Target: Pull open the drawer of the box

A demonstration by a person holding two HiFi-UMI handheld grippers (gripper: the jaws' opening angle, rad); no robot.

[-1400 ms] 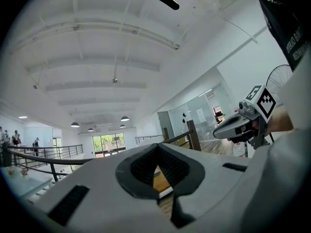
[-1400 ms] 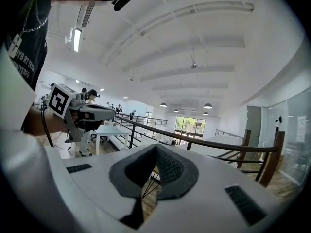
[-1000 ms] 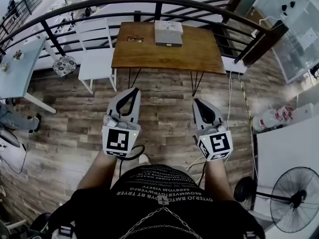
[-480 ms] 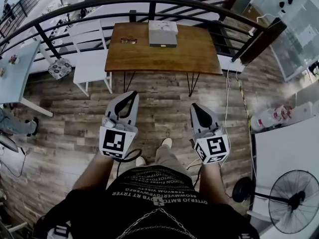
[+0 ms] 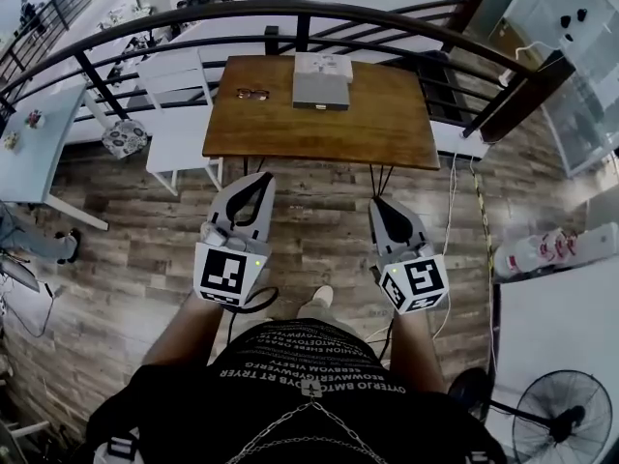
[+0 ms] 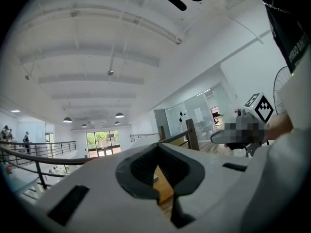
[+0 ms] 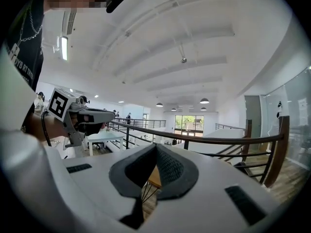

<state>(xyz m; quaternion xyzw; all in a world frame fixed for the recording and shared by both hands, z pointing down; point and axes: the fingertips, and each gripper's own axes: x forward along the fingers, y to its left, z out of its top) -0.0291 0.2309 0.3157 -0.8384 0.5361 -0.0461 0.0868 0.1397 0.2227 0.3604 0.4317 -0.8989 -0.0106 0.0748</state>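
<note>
left hand-held gripper [image 5: 261, 178] and right hand-held gripper [image 5: 379, 205] — both closed, empty — hang far from the box [image 5: 322, 80]; drawer not yet pulled.

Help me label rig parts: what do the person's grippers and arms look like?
Both the left gripper and right gripper have grey-white shells with dark pads and a cube of black-and-white square markers at the rear. A black cable loops off the left one. The person wears a black short-sleeved T-shirt with white print.

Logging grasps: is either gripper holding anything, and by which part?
Nothing is held. The left gripper and right gripper are both shut on nothing, and the box sits apart on the table.
</note>
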